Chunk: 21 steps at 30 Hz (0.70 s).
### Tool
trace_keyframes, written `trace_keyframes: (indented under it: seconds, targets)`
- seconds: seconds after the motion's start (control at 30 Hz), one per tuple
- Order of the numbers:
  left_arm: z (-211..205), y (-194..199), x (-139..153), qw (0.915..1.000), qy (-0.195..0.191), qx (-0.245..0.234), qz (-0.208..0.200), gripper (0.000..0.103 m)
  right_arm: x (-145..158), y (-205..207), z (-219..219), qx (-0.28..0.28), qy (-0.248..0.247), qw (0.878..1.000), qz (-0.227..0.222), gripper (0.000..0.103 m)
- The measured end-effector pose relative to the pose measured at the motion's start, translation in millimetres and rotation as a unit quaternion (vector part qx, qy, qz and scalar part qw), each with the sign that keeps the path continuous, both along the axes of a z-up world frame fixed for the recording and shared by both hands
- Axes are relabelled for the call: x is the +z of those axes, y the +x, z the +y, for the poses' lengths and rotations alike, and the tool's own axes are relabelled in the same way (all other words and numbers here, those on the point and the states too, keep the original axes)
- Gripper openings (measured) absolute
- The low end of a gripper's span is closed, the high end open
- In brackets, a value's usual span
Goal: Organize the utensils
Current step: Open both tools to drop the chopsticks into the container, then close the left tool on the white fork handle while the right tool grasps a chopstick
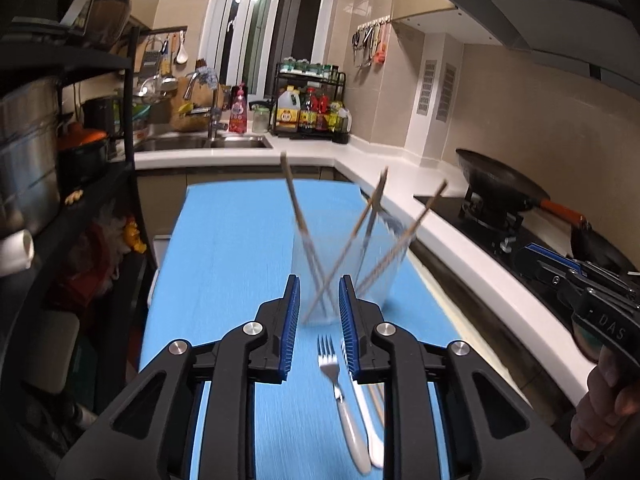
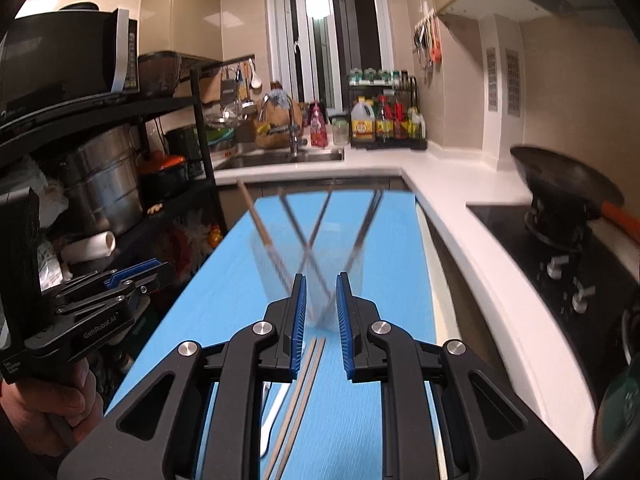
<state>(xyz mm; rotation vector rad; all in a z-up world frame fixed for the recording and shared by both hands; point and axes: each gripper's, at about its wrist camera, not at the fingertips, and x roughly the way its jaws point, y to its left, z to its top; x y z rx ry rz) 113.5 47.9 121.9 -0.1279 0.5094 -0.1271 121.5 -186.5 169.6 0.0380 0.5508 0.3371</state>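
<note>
A clear glass [image 1: 344,276] holding several chopsticks stands on the blue mat [image 1: 232,248], blurred by motion. Just before it my left gripper [image 1: 319,284] hangs open with nothing between its blue pads. Below the gripper a white-handled fork [image 1: 335,376] lies on the mat beside another white-handled utensil [image 1: 370,420]. In the right wrist view the same glass [image 2: 312,256] is ahead of my right gripper [image 2: 320,280], which is open and empty. A pair of chopsticks [image 2: 306,384] lies on the mat under it, next to a white handle [image 2: 276,408]. Each gripper shows in the other's view, held by a hand.
A white L-shaped counter [image 1: 400,184] runs behind and right of the mat, with a sink [image 1: 200,142], a bottle rack [image 1: 308,108] and a wok [image 1: 496,184] on a stove. A black shelf [image 2: 120,184] with pots and a microwave stands on the left.
</note>
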Motion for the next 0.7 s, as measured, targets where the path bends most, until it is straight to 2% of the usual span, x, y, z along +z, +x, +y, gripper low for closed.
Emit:
trace_keyframes:
  seconds: [0.13, 0.33, 0.5, 0.7]
  targets:
    - [6, -24, -35, 0.9993, -0.026, 0.017, 0.019, 0.02, -39, -17, -2, -0.005, 0.004, 0.999, 0.034, 0.012]
    - [-2, -47, -76, 0.998, -0.03, 0.028, 0.047, 0.02, -101, -32, 8, -0.007, 0.016, 0.996, 0.082, 0.012]
    - [5, -45, -88, 0.9964, -0.043, 0.033, 0.065, 0.02, -140, -36, 27, 0.007, 0.004, 0.993, 0.12, 0.012]
    - [10, -40, -100, 0.9932, -0.07, 0.033, 0.087, 0.02, -157, -32, 38, 0.01, -0.01, 0.99, 0.141, 0.013]
